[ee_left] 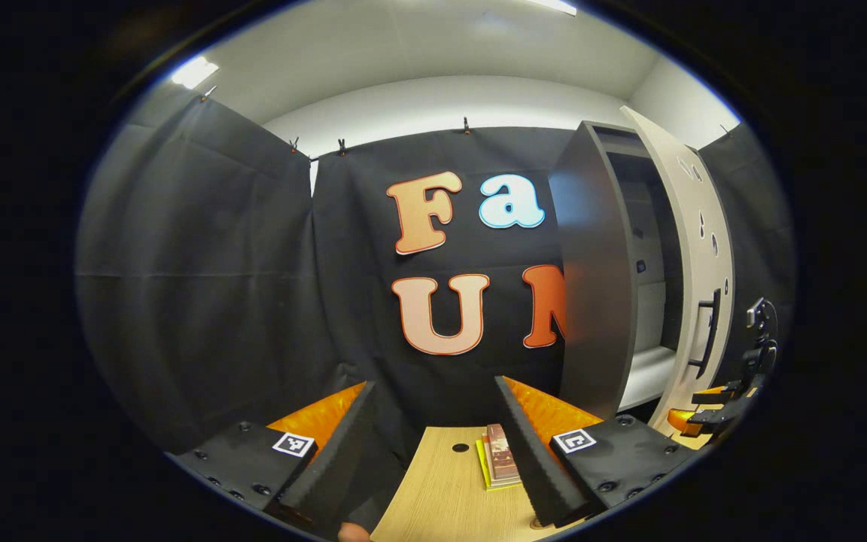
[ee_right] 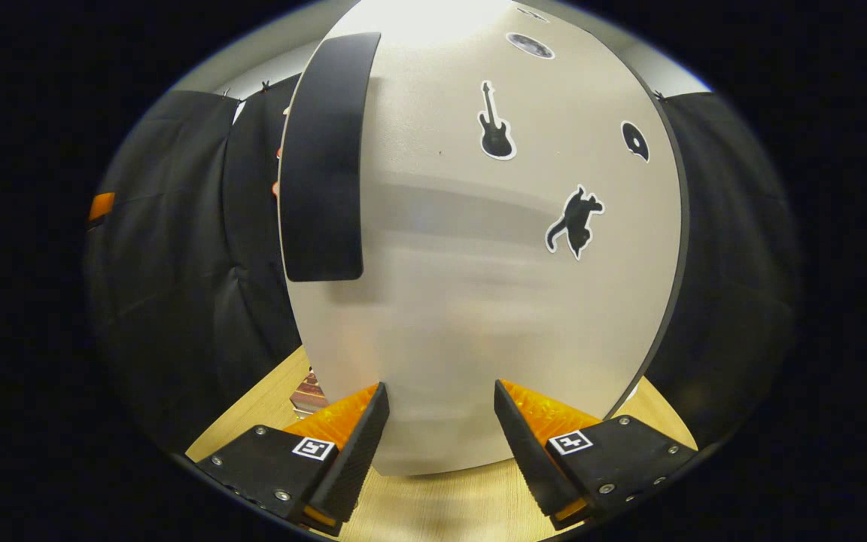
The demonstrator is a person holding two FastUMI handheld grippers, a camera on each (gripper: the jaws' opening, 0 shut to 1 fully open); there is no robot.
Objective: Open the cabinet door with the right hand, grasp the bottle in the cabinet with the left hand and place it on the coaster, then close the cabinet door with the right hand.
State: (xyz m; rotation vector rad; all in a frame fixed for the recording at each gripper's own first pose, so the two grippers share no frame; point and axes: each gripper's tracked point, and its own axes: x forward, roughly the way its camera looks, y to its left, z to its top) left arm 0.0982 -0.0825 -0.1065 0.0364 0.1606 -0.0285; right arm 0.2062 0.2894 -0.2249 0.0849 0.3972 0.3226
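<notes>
Left gripper view: the left gripper (ee_left: pixel 433 444) hangs above a light wood counter (ee_left: pixel 441 497), jaws apart w/ nothing between them, pointed at the black cloth wall. Just beyond the jaws, a small stack of books (ee_left: pixel 500 456) lies flat on the counter near a round cable hole (ee_left: pixel 460 448). At right stands the tall grey cabinet (ee_left: pixel 591 271), its door (ee_left: pixel 693 248) swung open toward the camera; a dark bar handle (ee_left: pixel 708 331) sits on the door's outer face. White shelves show inside the cabinet, but the interior is narrow and shadowed, and the bottle can't be made out there; the coaster can't be picked out either. The right gripper (ee_left: pixel 712 403) shows at far right, low, just beside the open door's edge below the handle.

Right gripper view: the right gripper (ee_right: pixel 437 452) faces the door's (ee_right: pixel 479 301) pale outer face at close range, jaws apart, the door's lower part sitting between them but whether either finger touches it can't be told. The handle (ee_right: pixel 324 158) runs up the door's left side. Three dark stickers dot the face: a guitar (ee_right: pixel 495 124), a leaping cat (ee_right: pixel 575 220), a small one (ee_right: pixel 634 141) near the right edge. The counter (ee_right: pixel 433 508) shows under the door, w/ the books (ee_right: pixel 309 395) at left.
</notes>
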